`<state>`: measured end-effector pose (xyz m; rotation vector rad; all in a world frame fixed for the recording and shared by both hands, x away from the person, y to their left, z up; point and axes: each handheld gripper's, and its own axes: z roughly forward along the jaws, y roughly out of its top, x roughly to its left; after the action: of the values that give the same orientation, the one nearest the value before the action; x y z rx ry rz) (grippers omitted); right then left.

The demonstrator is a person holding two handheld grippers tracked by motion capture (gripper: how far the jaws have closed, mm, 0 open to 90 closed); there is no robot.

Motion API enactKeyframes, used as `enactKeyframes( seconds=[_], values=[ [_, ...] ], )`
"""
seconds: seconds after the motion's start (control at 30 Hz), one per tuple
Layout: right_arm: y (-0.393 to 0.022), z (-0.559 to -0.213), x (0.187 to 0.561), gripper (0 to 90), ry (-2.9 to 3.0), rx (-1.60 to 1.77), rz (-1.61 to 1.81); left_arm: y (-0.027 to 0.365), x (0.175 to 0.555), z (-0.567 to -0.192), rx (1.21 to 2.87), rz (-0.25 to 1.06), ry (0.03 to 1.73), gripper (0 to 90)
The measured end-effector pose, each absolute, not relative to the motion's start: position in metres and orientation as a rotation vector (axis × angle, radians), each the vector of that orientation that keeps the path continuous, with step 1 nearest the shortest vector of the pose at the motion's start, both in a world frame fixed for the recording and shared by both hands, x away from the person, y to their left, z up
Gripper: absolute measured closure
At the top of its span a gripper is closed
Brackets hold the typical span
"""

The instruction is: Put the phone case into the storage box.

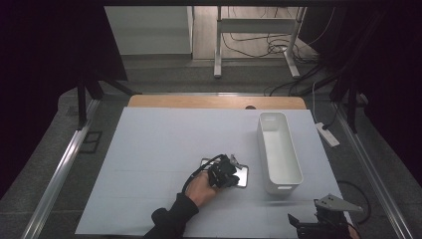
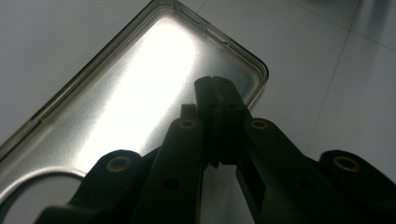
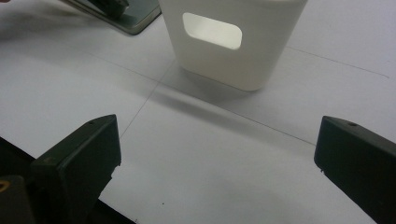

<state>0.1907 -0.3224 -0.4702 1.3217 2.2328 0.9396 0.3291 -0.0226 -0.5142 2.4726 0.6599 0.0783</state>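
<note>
A clear phone case (image 1: 242,175) with a shiny inner face lies flat on the white table sheet (image 1: 159,149), near the middle. My left gripper (image 1: 230,170) is right over it, held by a hand in a dark sleeve. In the left gripper view the jaws are shut tip to tip (image 2: 215,86) with nothing between them, over the phone case (image 2: 140,93) near one corner. I cannot tell if they touch it. My right gripper (image 1: 311,220) sits at the table's near right corner, open (image 3: 219,149) and holding nothing.
A long white bin (image 1: 278,149) stands right of the case, with nothing visible inside; its handle-slot end (image 3: 233,42) faces the right gripper. The case's corner (image 3: 137,21) shows left of the bin there. A wooden strip (image 1: 214,102) edges the far side.
</note>
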Motion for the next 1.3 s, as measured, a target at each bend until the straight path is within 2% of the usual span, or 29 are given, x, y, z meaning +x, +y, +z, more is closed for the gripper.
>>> enactKeyframes(
  seconds=[0.87,1.3],
  values=[
    [-0.321,-0.470,0.190,0.8,2.241,1.305,0.927,0.031,0.289,-0.516,2.449,0.072,0.702,89.3],
    [-0.320,-0.470,0.190,0.9,2.242,1.305,0.924,0.056,0.281,-0.516,2.448,0.076,0.750,89.3]
  ],
)
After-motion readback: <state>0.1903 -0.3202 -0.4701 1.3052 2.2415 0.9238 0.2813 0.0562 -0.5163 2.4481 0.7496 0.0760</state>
